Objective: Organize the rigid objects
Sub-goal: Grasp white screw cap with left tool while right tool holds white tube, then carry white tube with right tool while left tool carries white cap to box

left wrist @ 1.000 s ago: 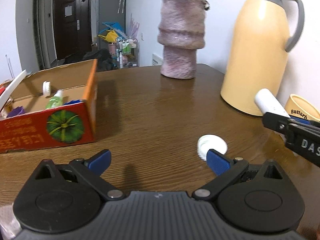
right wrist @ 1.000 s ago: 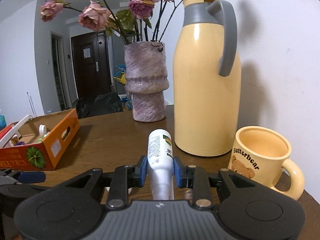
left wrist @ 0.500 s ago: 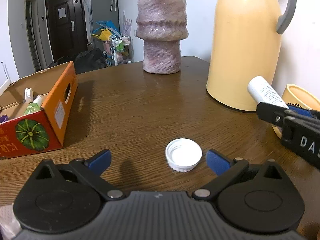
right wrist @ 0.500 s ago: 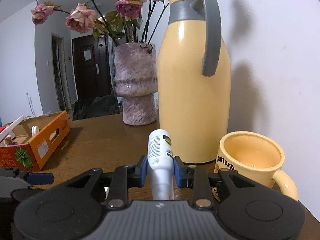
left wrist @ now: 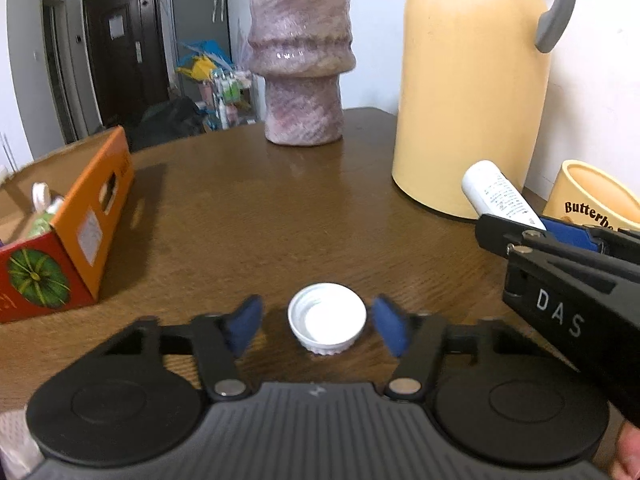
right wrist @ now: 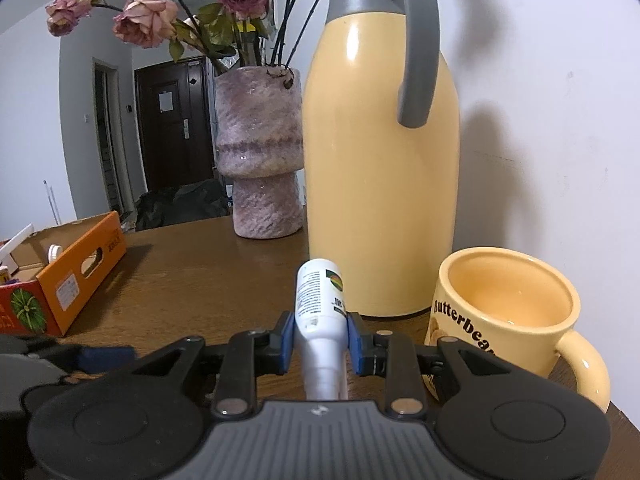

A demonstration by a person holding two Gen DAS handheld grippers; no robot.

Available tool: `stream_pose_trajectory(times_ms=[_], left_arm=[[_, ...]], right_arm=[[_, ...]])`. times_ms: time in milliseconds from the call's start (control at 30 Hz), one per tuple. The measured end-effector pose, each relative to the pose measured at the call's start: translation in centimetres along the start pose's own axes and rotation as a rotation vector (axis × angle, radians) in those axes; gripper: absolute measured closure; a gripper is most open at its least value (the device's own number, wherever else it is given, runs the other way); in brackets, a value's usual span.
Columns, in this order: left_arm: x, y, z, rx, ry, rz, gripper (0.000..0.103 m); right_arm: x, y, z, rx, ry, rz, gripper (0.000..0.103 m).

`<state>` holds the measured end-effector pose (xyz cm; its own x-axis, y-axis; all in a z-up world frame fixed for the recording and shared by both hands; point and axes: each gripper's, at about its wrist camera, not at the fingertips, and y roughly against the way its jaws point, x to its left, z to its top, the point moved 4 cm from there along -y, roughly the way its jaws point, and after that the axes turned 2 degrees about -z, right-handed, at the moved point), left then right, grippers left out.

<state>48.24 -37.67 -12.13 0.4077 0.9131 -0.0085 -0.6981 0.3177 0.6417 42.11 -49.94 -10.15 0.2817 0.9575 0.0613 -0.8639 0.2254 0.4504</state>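
A white bottle cap [left wrist: 327,319] lies open side up on the brown table [left wrist: 260,208]. My left gripper [left wrist: 320,326] is open, its blue pads on either side of the cap and a little apart from it. My right gripper [right wrist: 319,338] is shut on a white bottle [right wrist: 320,308], held above the table with its base pointing forward. The bottle [left wrist: 498,194] and the right gripper also show at the right of the left wrist view. An orange cardboard box [left wrist: 72,232] with several small items stands at the left.
A tall yellow thermos jug [right wrist: 380,160] and a pinkish vase [right wrist: 260,152] with dried roses stand at the back. A yellow mug [right wrist: 508,320] sits to the right, close to the table's edge. The box also shows in the right wrist view [right wrist: 64,276].
My left gripper moved forward and right until the cap sits between its pads, and the pads have closed in partway. The right gripper kept hold of the bottle and shifted slightly.
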Motion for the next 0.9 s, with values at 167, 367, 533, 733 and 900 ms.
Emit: stream_pose_trajectory(times_ms=[167, 367, 533, 733, 900], left_arm=[[0.4, 0.0, -0.2, 0.006, 0.017, -0.001, 0.062], [0.5, 0.3, -0.2, -0.003, 0.024, -0.004, 0.062], [0.8, 0.9, -0.1, -0.024, 0.026, 0.009, 0.062], [2.1, 1.5, -0.1, -0.039, 0.052, 0.033, 0.062], [3.1, 2.5, -0.3, -0.069, 0.057, 0.056, 0.062]], right_arm=[[-0.1, 0.1, 0.0, -0.009, -0.004, 0.008, 0.076], [0.3, 0.1, -0.2, -0.015, 0.002, 0.006, 0.076], [0.5, 0.5, -0.3, -0.028, 0.003, 0.003, 0.076], [0.6, 0.8, -0.3, -0.040, -0.007, -0.004, 0.076], [1.2, 1.4, -0.5, -0.048, -0.032, 0.006, 0.076]])
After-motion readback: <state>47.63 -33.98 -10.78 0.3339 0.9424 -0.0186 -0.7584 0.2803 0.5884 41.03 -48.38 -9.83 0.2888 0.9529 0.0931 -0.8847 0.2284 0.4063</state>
